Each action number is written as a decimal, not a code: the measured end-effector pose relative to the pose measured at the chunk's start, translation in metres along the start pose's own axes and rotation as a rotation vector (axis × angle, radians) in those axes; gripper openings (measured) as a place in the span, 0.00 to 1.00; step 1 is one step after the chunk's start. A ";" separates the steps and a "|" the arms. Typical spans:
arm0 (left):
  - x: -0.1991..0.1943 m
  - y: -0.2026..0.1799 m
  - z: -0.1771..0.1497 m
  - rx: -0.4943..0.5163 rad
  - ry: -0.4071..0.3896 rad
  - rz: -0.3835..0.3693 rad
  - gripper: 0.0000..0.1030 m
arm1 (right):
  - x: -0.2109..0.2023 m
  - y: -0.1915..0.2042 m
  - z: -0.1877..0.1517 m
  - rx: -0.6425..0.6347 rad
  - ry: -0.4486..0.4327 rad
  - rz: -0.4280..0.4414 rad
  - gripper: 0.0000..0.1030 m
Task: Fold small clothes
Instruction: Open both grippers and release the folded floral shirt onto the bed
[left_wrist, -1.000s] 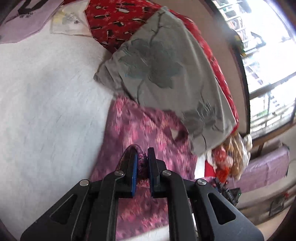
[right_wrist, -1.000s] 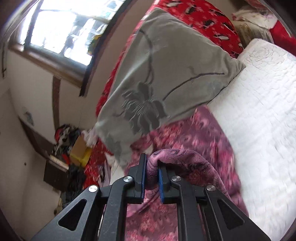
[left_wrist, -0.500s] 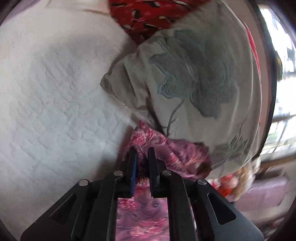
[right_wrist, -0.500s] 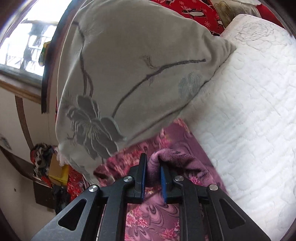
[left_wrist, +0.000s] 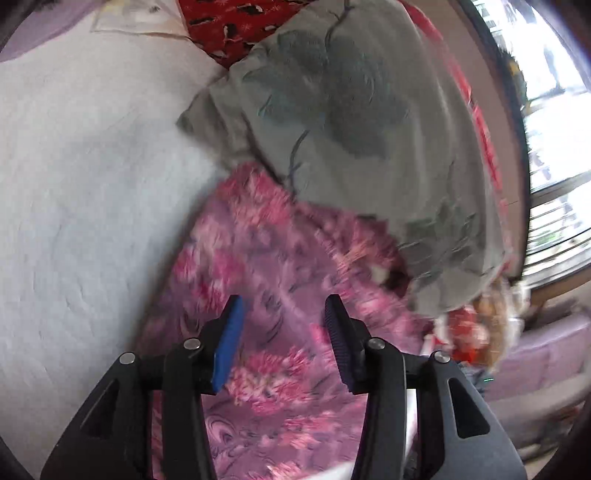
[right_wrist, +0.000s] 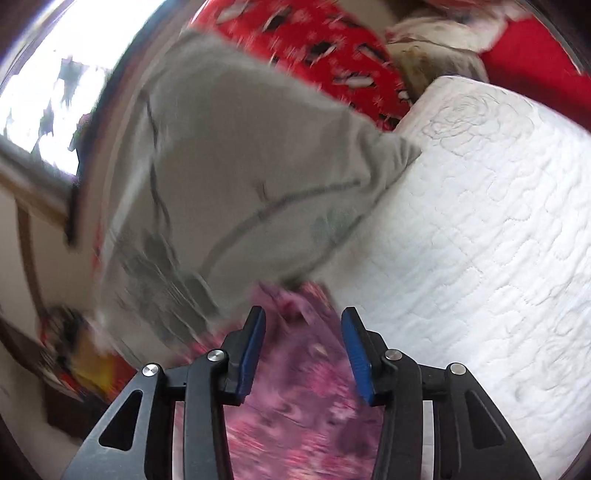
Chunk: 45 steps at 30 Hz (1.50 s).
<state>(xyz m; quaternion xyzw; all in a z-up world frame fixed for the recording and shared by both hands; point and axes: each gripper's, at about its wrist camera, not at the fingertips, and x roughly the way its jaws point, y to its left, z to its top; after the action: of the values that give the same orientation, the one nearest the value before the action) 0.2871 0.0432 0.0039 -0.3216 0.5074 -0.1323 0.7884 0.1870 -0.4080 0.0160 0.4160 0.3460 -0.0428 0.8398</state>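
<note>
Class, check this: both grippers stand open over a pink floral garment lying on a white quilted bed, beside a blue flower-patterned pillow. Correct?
Not quite: the flower-patterned pillow is grey, as both wrist views show. The left gripper, right gripper, pink floral garment and white quilted bed are as stated.

We count one pink floral garment (left_wrist: 280, 295), one grey pillow (left_wrist: 354, 122) and one red patterned cloth (right_wrist: 325, 48). We see one white quilted bed (right_wrist: 498, 240) and one window (left_wrist: 554, 147).
</note>
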 end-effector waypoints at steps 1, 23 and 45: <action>0.006 -0.005 -0.007 0.020 -0.024 0.055 0.42 | 0.007 0.006 -0.003 -0.045 0.020 -0.032 0.44; 0.029 0.002 0.017 0.139 -0.128 0.216 0.42 | 0.001 0.003 -0.018 -0.096 0.024 -0.132 0.38; 0.015 -0.010 0.016 0.258 -0.119 0.297 0.48 | -0.060 0.032 -0.088 -0.284 -0.053 -0.208 0.30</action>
<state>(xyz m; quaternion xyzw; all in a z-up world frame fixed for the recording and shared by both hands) 0.3089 0.0330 0.0042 -0.1468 0.4807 -0.0592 0.8624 0.1055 -0.3360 0.0384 0.2540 0.3674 -0.0910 0.8901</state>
